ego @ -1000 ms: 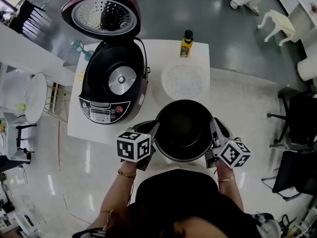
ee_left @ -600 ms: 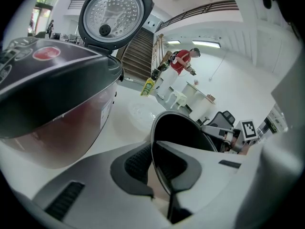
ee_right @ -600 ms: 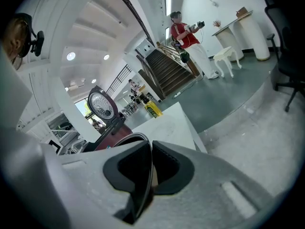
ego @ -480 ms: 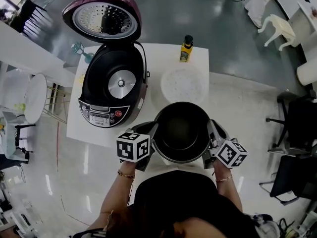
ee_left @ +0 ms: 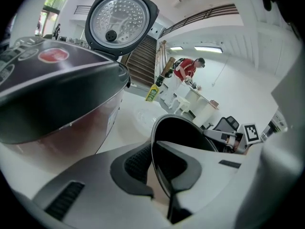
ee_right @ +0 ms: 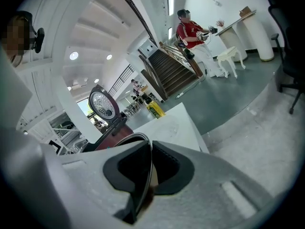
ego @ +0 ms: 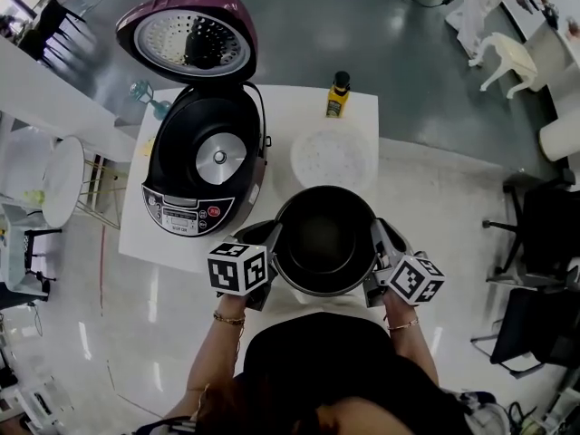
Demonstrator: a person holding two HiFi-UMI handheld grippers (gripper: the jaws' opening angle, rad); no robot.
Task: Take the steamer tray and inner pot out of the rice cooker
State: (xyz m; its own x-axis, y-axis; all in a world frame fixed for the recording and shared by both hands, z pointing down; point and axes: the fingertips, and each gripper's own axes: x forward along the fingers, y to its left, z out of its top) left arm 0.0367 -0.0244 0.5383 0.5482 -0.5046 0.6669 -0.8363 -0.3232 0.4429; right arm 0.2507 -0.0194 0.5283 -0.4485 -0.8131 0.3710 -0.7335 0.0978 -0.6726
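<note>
left claw clamped on inner pot rim, 9 o'clock | right claw clamped, 3 o'clock | steamer tray on worktop at pot's 12 o'clock

Jaws tight on inner pot rim

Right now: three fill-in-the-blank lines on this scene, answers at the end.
1. The left hand-held gripper and right hand-held gripper each clamp the rim of the ____.
2. On the rice cooker, the lid stands ____.
3. The steamer tray lies on the table, next to the yellow ____.
Answers: pot; open; bottle.
</note>
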